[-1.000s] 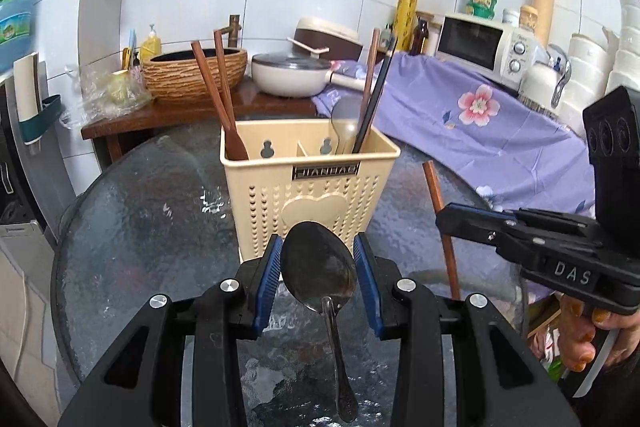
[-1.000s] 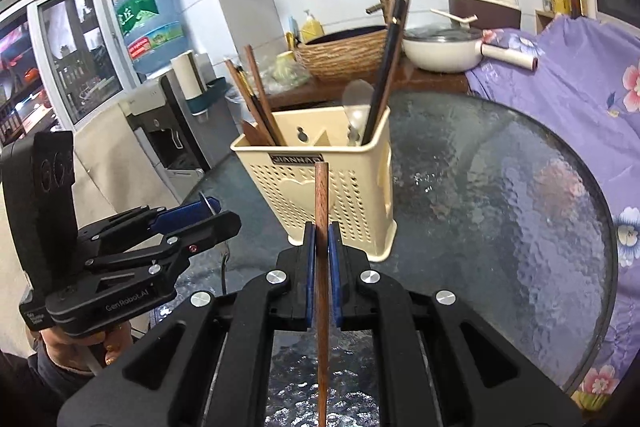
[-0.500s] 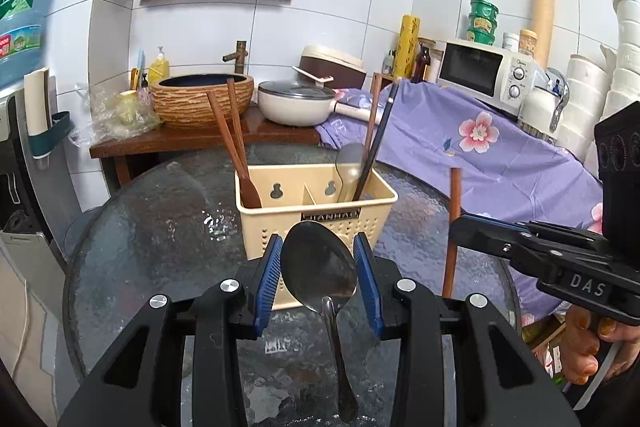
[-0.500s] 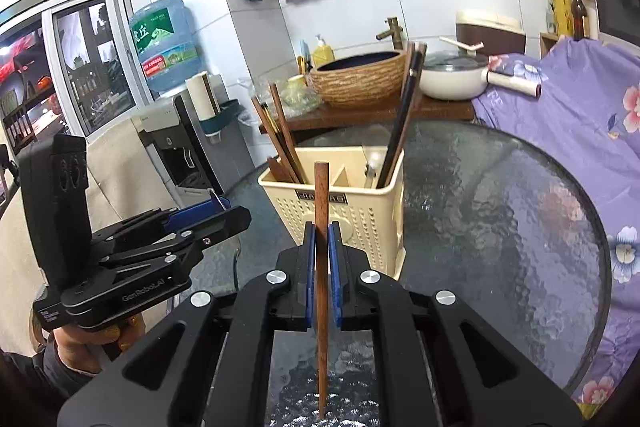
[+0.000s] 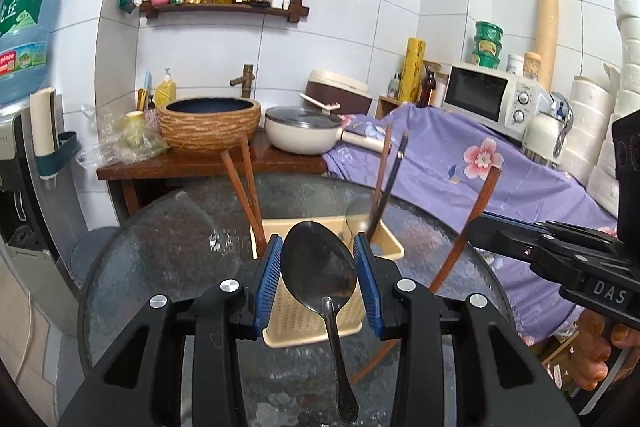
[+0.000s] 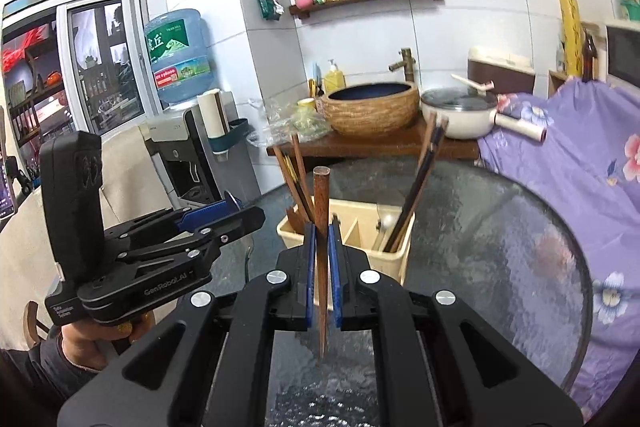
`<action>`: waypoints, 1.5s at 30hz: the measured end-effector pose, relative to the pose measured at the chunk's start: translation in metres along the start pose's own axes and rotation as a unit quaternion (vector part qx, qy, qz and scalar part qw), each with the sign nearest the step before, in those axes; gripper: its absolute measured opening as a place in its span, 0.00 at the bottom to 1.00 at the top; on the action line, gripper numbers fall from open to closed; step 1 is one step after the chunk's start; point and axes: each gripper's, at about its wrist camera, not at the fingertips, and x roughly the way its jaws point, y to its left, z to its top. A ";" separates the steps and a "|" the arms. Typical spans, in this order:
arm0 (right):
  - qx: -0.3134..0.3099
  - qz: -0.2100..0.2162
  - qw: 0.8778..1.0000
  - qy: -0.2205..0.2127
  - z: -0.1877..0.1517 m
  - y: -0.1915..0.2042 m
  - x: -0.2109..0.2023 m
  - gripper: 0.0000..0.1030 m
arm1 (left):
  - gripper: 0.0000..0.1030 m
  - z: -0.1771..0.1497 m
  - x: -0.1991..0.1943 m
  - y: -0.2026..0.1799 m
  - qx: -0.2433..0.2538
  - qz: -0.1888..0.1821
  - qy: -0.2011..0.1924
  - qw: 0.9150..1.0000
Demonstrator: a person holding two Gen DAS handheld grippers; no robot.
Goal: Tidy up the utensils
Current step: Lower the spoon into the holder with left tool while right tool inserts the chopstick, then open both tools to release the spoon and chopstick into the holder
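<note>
Both grippers now sit higher over the caddy (image 5: 326,269) than a second ago | left gripper (image 5: 319,281) clamps 1 spoon (image 5: 319,277), right gripper (image 6: 321,269) pinches 1 chopstick (image 6: 321,223) | step: drop-in, next needs lining each up with a slot | caddy holds about 4 chopsticks, 1 spoon

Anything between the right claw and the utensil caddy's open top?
In the right wrist view, nothing lies between the right claw and the utensil caddy; only its held wooden chopstick crosses there.
</note>
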 end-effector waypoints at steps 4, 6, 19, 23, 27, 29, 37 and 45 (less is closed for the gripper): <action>-0.010 0.005 1.000 -0.010 0.027 0.005 -0.007 0.07 | 0.35 0.027 -0.004 0.002 0.001 0.010 -0.025 1.000; -0.019 0.001 1.000 -0.018 0.043 0.009 -0.010 0.07 | 0.35 0.042 -0.005 0.002 0.003 0.013 -0.035 0.999; -0.043 -0.046 0.993 -0.100 0.123 0.017 -0.029 0.07 | 0.35 0.099 0.019 0.007 -0.012 0.086 -0.128 0.988; -0.037 -0.068 0.993 -0.093 0.112 0.006 -0.007 0.07 | 0.35 0.087 0.041 0.010 -0.023 0.091 -0.120 0.988; -0.035 -0.079 0.993 -0.080 0.094 -0.003 0.015 0.07 | 0.35 0.070 0.059 0.012 -0.028 0.102 -0.113 0.988; -0.032 -0.084 0.993 -0.073 0.085 -0.005 0.024 0.07 | 0.35 0.061 0.067 0.016 -0.038 0.103 -0.107 0.988; -0.024 -0.087 0.995 -0.053 0.051 -0.014 0.046 0.07 | 0.35 0.032 0.086 0.020 -0.043 0.103 -0.077 0.991; -0.017 -0.091 0.995 -0.025 0.022 -0.022 0.065 0.07 | 0.35 0.008 0.099 0.011 -0.008 0.094 -0.040 0.995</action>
